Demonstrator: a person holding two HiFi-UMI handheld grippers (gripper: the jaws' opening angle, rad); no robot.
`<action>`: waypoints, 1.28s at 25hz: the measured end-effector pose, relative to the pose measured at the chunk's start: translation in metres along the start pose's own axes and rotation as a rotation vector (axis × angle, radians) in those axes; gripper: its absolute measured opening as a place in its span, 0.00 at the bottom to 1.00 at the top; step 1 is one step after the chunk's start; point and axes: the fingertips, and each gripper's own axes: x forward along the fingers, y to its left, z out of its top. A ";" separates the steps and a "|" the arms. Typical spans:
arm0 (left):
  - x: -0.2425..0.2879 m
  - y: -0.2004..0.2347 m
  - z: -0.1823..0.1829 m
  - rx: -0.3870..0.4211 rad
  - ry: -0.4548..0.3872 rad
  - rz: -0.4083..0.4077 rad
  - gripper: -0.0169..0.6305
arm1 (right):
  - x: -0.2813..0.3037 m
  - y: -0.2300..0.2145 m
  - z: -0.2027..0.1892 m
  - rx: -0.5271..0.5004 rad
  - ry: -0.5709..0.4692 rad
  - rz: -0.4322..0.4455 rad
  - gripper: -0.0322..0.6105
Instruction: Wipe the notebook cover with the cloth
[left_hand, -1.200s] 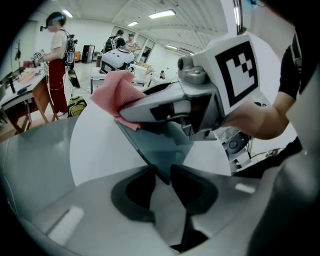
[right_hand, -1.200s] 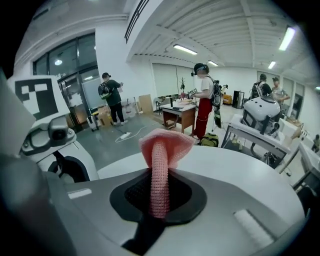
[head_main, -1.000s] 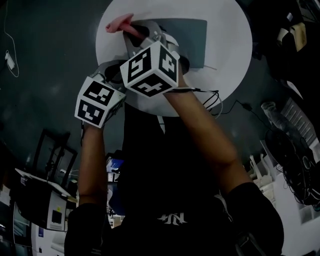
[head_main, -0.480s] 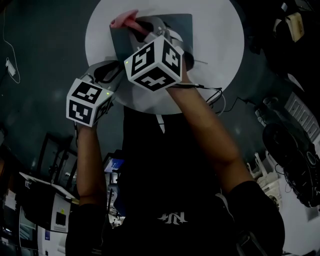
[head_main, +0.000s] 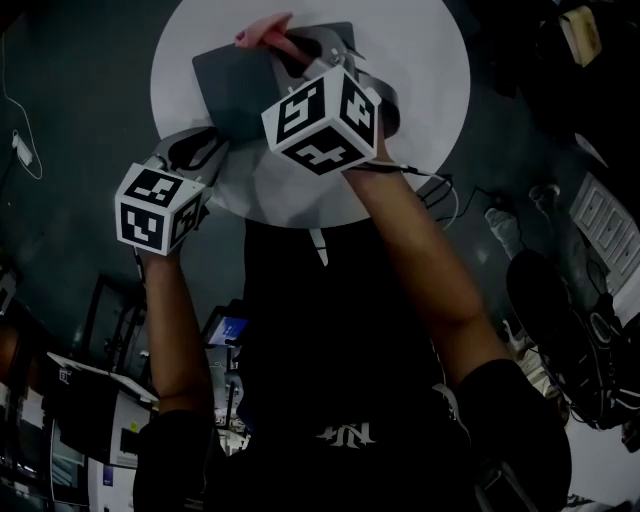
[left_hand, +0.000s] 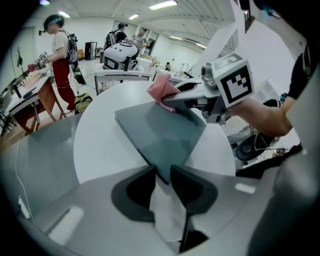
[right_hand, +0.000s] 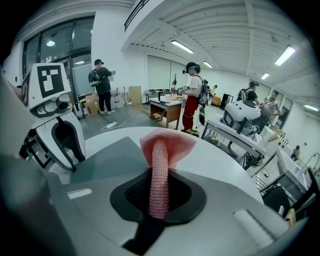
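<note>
A grey notebook (head_main: 240, 85) lies on the round white table (head_main: 430, 80). My left gripper (head_main: 200, 150) is at its near corner; in the left gripper view that gripper (left_hand: 161, 172) has its jaws closed onto the corner of the notebook (left_hand: 160, 132). My right gripper (head_main: 297, 52) reaches over the notebook's far edge, shut on a pink knitted cloth (head_main: 262, 33). In the right gripper view the cloth (right_hand: 167, 145) runs as a roll out of the right gripper (right_hand: 159, 175) and fans out at its end over the notebook (right_hand: 107, 155).
Cables (head_main: 440, 195) hang off the table's near right edge onto the dark floor. Desks and equipment stand around the table. Several people (right_hand: 192, 95) stand at benches in the room beyond.
The notebook has slid left and turned on the table along with my left gripper. The right gripper and the pink cloth stay over its far edge.
</note>
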 end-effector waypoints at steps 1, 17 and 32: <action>0.001 -0.001 0.001 0.001 0.004 0.003 0.18 | -0.003 -0.005 -0.004 0.004 0.001 -0.007 0.10; 0.002 0.001 -0.005 0.006 0.029 0.007 0.18 | -0.023 -0.048 -0.039 0.052 0.040 -0.101 0.10; 0.000 -0.015 -0.001 0.032 -0.023 -0.013 0.18 | -0.040 0.015 0.019 0.189 -0.099 0.023 0.10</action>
